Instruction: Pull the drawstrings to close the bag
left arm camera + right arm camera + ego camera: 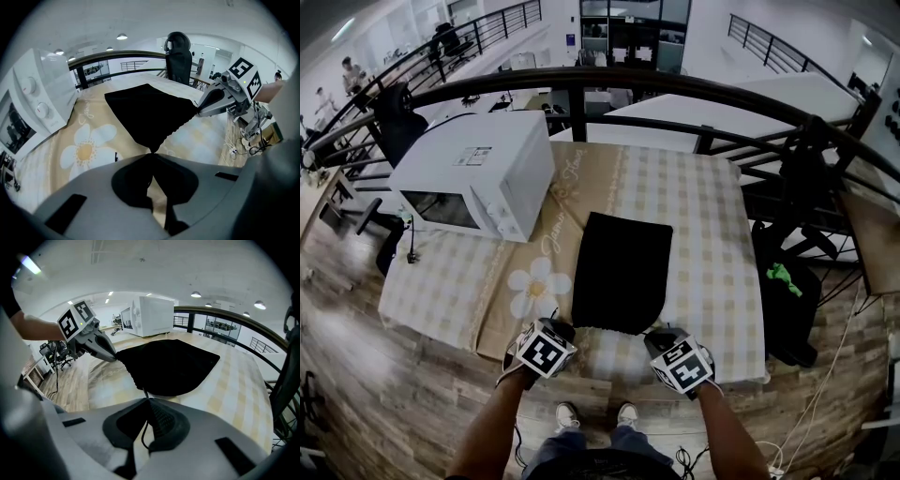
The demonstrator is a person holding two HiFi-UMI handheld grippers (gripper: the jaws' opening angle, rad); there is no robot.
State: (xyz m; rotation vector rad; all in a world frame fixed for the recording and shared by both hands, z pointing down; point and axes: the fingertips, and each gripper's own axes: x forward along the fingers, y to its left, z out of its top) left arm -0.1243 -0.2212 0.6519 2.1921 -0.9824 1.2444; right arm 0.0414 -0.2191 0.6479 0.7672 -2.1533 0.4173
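Black bag (pixel 622 272) lies just ahead of both tongs, long axis running away from you. Your left gripper (pixel 151 157) and right gripper (pixel 149 400) each clamp a drawstring (pixel 143 391) at its near corners, so pulling apart looks right.

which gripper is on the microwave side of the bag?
The left gripper, shut on the black bag's near corner on the white microwave's side. The right gripper pinches a drawstring at the other near corner.
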